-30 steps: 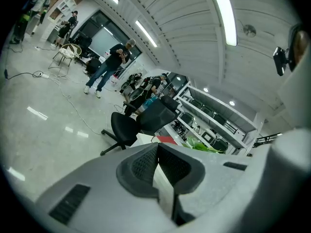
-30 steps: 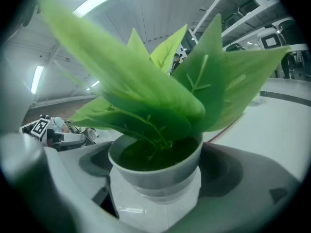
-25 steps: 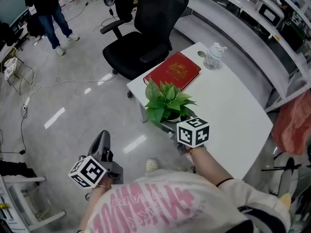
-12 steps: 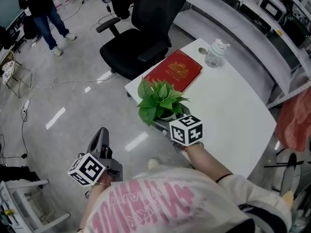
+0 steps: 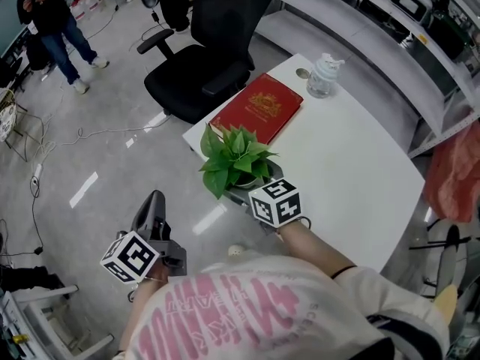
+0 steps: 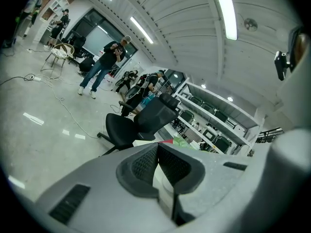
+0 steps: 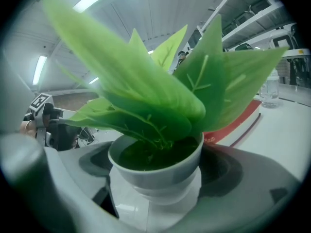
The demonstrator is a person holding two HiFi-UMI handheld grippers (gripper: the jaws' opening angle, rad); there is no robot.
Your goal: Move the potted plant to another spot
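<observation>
Eng: Potted plant (image 5: 234, 152) and your right gripper (image 5: 253, 189) have drifted left in the head view versus a second ago. They are now closer to the near-left corner of the white table (image 5: 352, 163). Your left gripper (image 5: 153, 205) has barely shifted.

Op: Grip status?

Eng: Your right jaws clamp the white pot from both sides, below its rim. Your left jaws are pressed together at the tips with nothing between them. That gripper is held low over the floor (image 5: 112, 171), well apart from the table.

Op: Plant orientation?

Eng: Upright. Long axis vertical, rim up, leaves fanning up and outward. The pot is at the table's near edge, just beside the near end of the red book (image 5: 257, 107). Can't tell whether its base touches the tabletop.

Op: Any readable text?

Eng: The book cover has a gold emblem and gold lettering, too small to read. Print on the clear bottle (image 5: 322, 77) at the far corner is too small to tell. Your shirt (image 5: 247, 313) carries pink lettering, foreshortened and unreadable. Marker cubes (image 5: 275, 203) show black-and-white squares only.

Op: Surroundings?

Eng: A black office chair (image 5: 202, 66) stands beyond the table's left side. A person (image 5: 49, 13) stands far off.
</observation>
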